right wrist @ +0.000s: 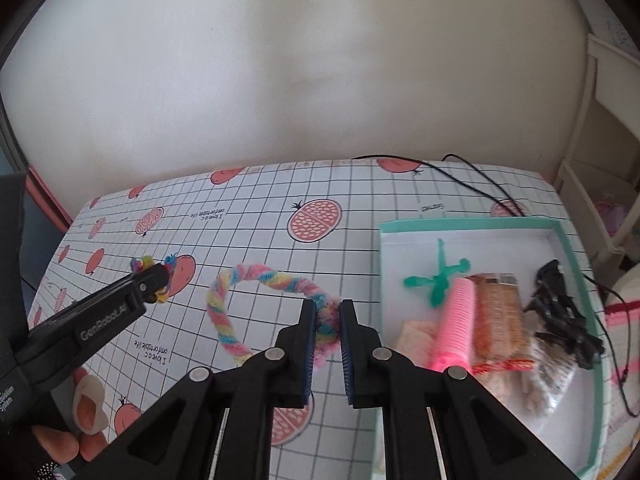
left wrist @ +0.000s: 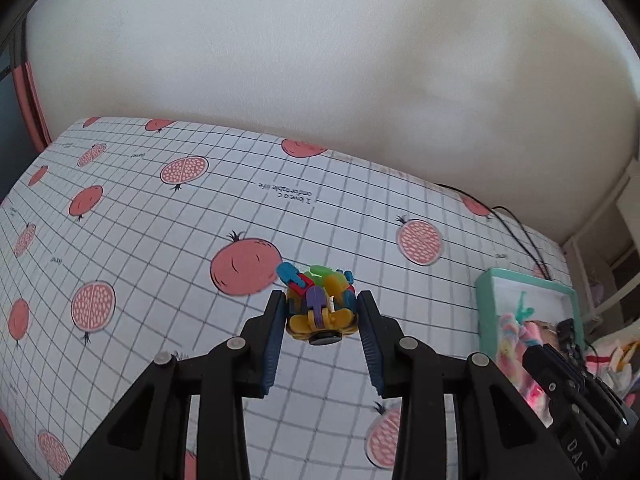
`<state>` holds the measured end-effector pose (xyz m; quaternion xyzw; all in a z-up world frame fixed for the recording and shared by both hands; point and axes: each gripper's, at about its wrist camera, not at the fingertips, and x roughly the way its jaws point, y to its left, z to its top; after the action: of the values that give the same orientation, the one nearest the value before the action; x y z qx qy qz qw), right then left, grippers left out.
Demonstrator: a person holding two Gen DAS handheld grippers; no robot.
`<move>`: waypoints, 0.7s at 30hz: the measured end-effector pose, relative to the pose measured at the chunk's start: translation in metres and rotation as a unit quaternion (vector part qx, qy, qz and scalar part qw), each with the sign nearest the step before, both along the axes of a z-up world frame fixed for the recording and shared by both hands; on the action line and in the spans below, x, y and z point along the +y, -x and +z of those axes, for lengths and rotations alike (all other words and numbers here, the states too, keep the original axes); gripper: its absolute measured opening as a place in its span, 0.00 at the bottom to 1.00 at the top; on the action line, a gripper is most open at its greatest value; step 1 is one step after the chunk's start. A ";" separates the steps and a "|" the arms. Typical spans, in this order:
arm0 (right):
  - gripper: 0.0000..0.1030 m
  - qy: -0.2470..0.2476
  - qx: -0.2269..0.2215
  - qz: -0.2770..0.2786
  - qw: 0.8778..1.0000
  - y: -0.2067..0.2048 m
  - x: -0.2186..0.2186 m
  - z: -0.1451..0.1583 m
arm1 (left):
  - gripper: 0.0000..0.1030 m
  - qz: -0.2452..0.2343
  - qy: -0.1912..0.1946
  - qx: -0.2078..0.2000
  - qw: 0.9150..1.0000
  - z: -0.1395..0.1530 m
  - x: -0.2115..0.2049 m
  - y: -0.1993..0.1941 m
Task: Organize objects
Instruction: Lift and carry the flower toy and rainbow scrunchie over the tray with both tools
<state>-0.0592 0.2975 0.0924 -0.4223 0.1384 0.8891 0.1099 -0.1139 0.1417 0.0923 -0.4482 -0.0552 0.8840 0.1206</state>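
Nearest in the right wrist view, the right gripper (right wrist: 325,312) has its fingers (right wrist: 306,344) closed on one side of a twisted pastel rope ring (right wrist: 224,312), pinching the fluffy strand between the blue pads. The rest of the ring curves out to the left over the table (right wrist: 248,240), which wears a white grid cloth printed with pink pomegranates. At the lower left of that view a person's hand (right wrist: 76,420) grips the other tool's handle.

In the left wrist view, the left gripper (left wrist: 322,308) clamps a small multicoloured plastic toy (left wrist: 320,304), a cluster of yellow, purple, red, blue and green pieces, its sides pressed against both pads. Whether the toy rests on the cloth or is held just above it cannot be told.

Just right of the right gripper sits a mint-rimmed white tray (right wrist: 384,264). Inside it lie a green plastic figure (right wrist: 438,276), a pink ribbed roller (right wrist: 456,320), an orange snack packet (right wrist: 498,320) just beside the roller, and a black clip-like piece (right wrist: 560,312) toward the tray's right side.

Farther back, a thin black cable (right wrist: 468,180) trails across the table's rear edge, with a plain pale wall (right wrist: 280,80) behind.
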 end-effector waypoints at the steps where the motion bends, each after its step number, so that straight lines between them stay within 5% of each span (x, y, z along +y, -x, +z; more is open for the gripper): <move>1: 0.12 0.000 0.000 -0.005 1.000 -0.006 0.003 0.004 | 0.36 -0.003 -0.003 0.002 1.000 0.003 0.001 -0.007; 6: 0.12 -0.008 0.002 -0.028 1.000 -0.034 0.018 0.024 | 0.36 -0.021 -0.015 0.011 1.000 0.015 0.010 -0.038; 7: 0.12 -0.010 0.003 -0.034 0.999 -0.040 0.021 0.029 | 0.36 0.020 -0.009 -0.002 1.000 0.017 0.014 -0.043; 21: 0.12 -0.025 -0.009 -0.098 0.995 -0.115 0.065 0.042 | 0.36 -0.052 -0.007 0.024 0.998 0.040 0.072 -0.109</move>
<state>0.0561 0.3625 0.1346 -0.4118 0.1564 0.8732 0.2084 -0.0050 0.2135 0.1328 -0.4282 -0.0352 0.8866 0.1713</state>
